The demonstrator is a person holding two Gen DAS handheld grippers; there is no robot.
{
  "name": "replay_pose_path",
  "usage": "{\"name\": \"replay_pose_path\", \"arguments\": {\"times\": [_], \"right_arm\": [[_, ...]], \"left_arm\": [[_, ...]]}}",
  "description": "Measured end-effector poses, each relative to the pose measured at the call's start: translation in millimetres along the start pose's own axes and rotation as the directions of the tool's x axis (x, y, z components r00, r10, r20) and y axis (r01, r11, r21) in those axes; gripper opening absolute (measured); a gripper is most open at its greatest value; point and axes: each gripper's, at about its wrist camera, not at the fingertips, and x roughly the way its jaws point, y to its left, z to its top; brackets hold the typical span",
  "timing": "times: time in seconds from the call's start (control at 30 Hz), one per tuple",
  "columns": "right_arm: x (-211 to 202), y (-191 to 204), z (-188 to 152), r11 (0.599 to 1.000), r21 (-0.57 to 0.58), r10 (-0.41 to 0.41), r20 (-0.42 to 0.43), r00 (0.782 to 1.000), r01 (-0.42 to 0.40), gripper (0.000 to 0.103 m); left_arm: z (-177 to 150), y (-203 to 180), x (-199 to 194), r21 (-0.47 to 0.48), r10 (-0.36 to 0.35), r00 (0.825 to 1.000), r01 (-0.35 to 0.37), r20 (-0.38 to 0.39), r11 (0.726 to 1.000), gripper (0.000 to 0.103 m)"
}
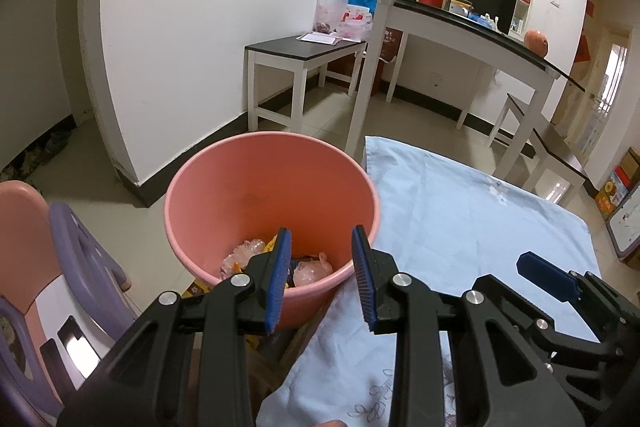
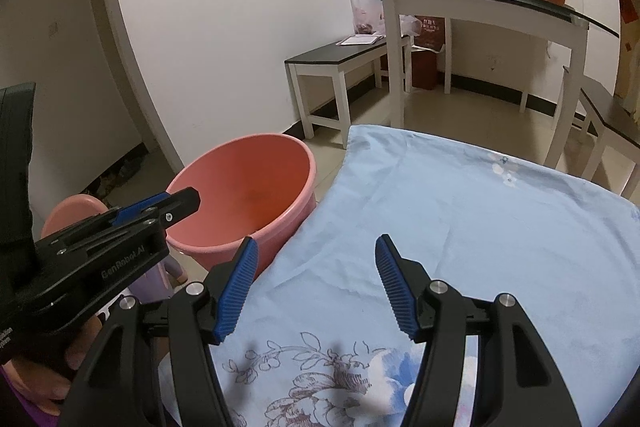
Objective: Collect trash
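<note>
You are holding the left gripper [image 1: 322, 247] over the near rim of the bucket [image 1: 208, 187], with the trash [image 1: 312, 271] lying in the bucket's bottom beyond its fingers. The bucket is standing on the floor just left of the cloth-covered surface [image 1: 480, 219]. Your right gripper [image 2: 316, 259] is hovering over that cloth, to the right of the left gripper. A small chair [image 1: 60, 247] is sitting left of the bucket. Far behind, a bench [image 1: 304, 51] is standing against the wall, left of a table [image 1: 460, 23].
</note>
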Motion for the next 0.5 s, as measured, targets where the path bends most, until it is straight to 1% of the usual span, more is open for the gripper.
{"name": "replay_pose_path", "arguments": {"times": [0.5], "right_arm": [[-14,-6,-2,1.0,0.013,0.002,0.022,1.0,-0.002,0.06]], "left_arm": [[-6,-11,-14,0.026,-0.003,1.0,0.002,0.026,1.0,0.031]]}}
